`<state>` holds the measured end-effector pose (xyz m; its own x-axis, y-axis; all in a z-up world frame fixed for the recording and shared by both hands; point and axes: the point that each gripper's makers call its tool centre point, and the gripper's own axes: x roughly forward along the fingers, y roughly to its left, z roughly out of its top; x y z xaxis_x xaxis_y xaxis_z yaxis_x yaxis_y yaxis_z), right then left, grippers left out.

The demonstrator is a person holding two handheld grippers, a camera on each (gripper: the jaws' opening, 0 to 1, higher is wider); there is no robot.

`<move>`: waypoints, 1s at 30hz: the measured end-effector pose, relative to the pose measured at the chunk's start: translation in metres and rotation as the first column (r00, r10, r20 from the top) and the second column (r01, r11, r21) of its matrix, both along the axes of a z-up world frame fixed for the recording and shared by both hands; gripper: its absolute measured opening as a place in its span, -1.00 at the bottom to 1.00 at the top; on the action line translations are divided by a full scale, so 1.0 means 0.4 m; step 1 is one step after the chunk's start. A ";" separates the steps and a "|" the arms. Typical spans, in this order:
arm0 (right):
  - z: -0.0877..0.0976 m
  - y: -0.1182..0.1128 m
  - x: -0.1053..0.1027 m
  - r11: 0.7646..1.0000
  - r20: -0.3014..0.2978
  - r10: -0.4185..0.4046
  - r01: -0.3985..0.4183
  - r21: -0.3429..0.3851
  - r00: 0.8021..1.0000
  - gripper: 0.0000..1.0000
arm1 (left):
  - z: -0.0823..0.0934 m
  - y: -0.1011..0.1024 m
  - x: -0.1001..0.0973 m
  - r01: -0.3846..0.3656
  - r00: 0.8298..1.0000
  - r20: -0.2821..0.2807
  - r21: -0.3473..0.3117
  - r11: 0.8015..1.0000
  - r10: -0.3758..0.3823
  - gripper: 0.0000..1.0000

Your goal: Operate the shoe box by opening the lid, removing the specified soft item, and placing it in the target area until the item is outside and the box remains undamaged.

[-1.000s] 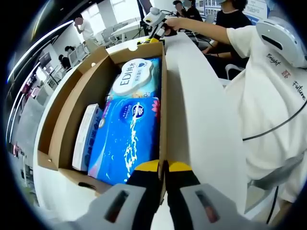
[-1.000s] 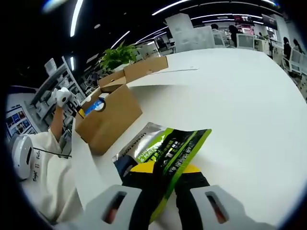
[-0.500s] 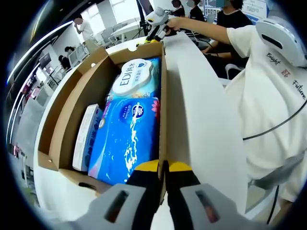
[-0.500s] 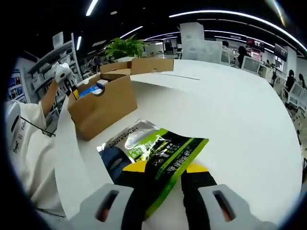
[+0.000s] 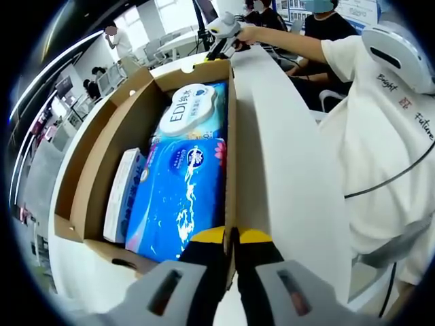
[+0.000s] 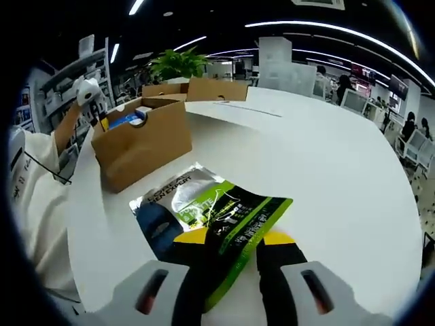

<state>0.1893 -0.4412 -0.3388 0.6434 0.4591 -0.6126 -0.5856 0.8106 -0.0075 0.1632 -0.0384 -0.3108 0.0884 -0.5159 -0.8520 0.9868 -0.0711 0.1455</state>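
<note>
Green pouch is coming down outside the box

The right gripper [image 6: 228, 248] is clenching its fingers on the green, black and silver soft foil pouch [image 6: 211, 216], which is lying lower and flatter over the white worktop [image 6: 326, 163] than a second ago, so the placing looks nearly finished. The left gripper [image 5: 231, 248] is still pinching the near wall of the open brown cardboard shoe box [image 5: 231, 136]. Inside, the blue tissue pack [image 5: 180, 197] is sitting near, the round-lidded wipes pack [image 5: 190, 109] farther.

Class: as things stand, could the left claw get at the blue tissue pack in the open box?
Probably not yet: the left claw is shut on the box wall; the blue tissue pack lies uncovered beside it.
</note>
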 end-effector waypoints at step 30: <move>0.006 -0.012 -0.007 0.989 0.128 0.003 0.016 -0.146 0.992 -0.55 | 0.001 0.001 -0.001 0.006 1.000 0.022 -0.007 1.000 -0.005 -0.92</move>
